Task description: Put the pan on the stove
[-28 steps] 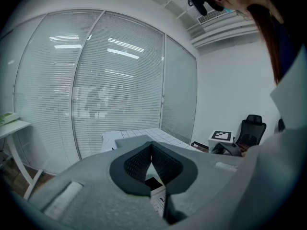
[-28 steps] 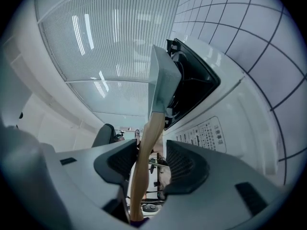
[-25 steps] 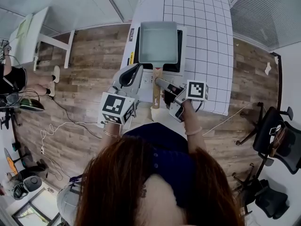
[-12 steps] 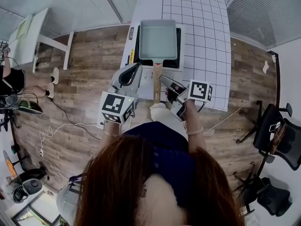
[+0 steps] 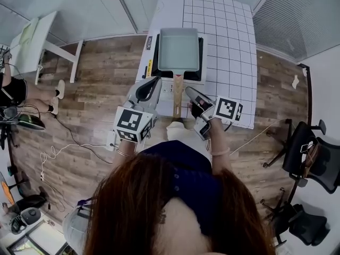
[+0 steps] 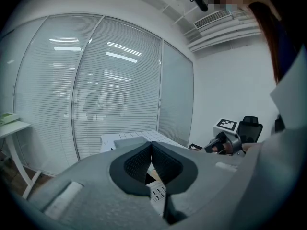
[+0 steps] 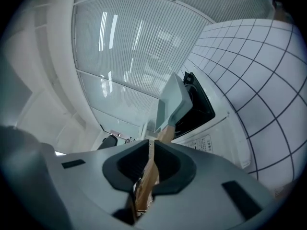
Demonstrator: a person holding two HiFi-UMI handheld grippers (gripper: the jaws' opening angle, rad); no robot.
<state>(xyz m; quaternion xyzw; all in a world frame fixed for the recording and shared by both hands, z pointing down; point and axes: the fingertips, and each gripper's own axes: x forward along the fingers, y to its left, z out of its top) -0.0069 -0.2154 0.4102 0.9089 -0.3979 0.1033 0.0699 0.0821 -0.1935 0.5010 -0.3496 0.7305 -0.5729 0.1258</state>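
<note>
A pale green rectangular pan [image 5: 179,49] rests on the black stove [image 5: 202,76] at the near end of the gridded table, and its wooden handle [image 5: 177,95] points toward me. My right gripper [image 5: 188,93] is at that handle. In the right gripper view its jaws have just been closing, and the pads [image 7: 165,163] press on the handle [image 7: 147,176], with the pan [image 7: 172,104] ahead. My left gripper [image 5: 151,85] hangs left of the handle with its tips together and nothing between them [image 6: 150,146].
The white table [image 5: 228,41] with a black grid runs away from me to the right of the stove [image 7: 200,103]. Wooden floor lies on both sides. A white side table [image 5: 37,36] stands at the left and office chairs [image 5: 313,158] at the right.
The right gripper has rolled and drawn in onto the wooden handle. The pan stays on the stove. The left gripper has hardly moved.
</note>
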